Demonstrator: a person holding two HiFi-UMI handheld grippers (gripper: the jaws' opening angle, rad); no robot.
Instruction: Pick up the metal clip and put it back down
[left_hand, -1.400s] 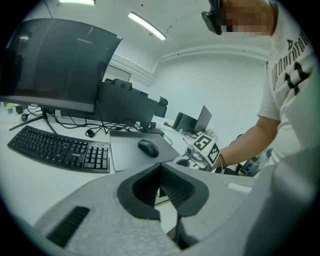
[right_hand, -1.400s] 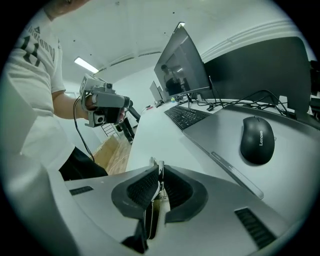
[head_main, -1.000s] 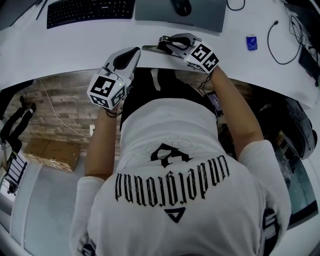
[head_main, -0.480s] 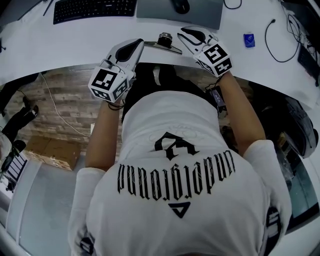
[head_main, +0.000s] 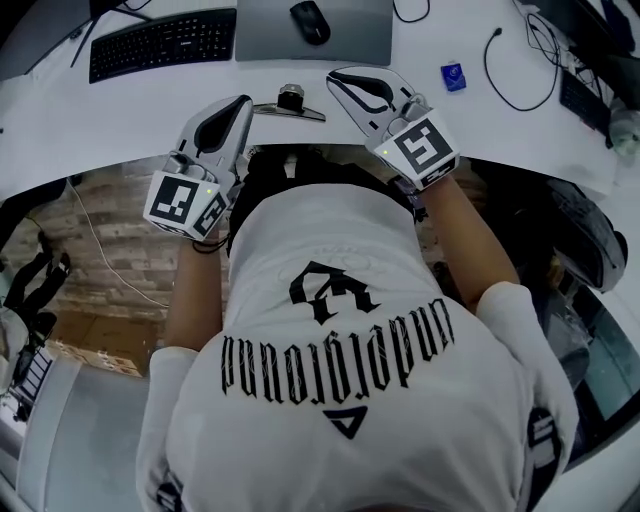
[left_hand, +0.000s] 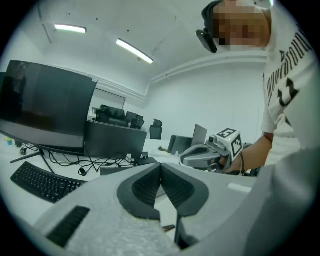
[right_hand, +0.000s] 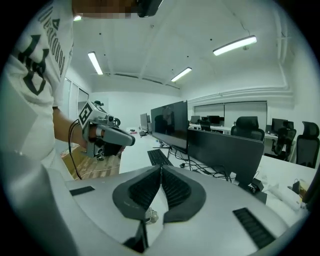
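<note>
The worktop (head_main: 100, 110) is white and long. On its far side lie a black keyboard (head_main: 160, 42) and a grey mat (head_main: 350, 40) with a black mouse (head_main: 310, 20) on it. A small blue thing (head_main: 452, 75) lies far to the right. Under the near edge you can see a floor (head_main: 110, 240) that looks like wood. The room is a big white office with long lights (right_hand: 234, 45) on the ceiling, dark screens (right_hand: 175, 125) and black chairs (right_hand: 247, 127).

The metal clip (head_main: 290, 103) is a thin, shiny bar with a small dark, round bit on top. It lies flat on the worktop, close to the near edge, in front of the person in the white shirt (head_main: 340, 330).

The clip lies between the two hand-held grippers. The left hand-held gripper (head_main: 243, 103) is just beside the clip's left end. Its jaws are clenched tight together with nothing in them. The right hand-held gripper (head_main: 340, 78) is near the clip's right end and a bit farther off. Its jaws are clenched together too, and they are empty. Neither one holds the clip.
</note>
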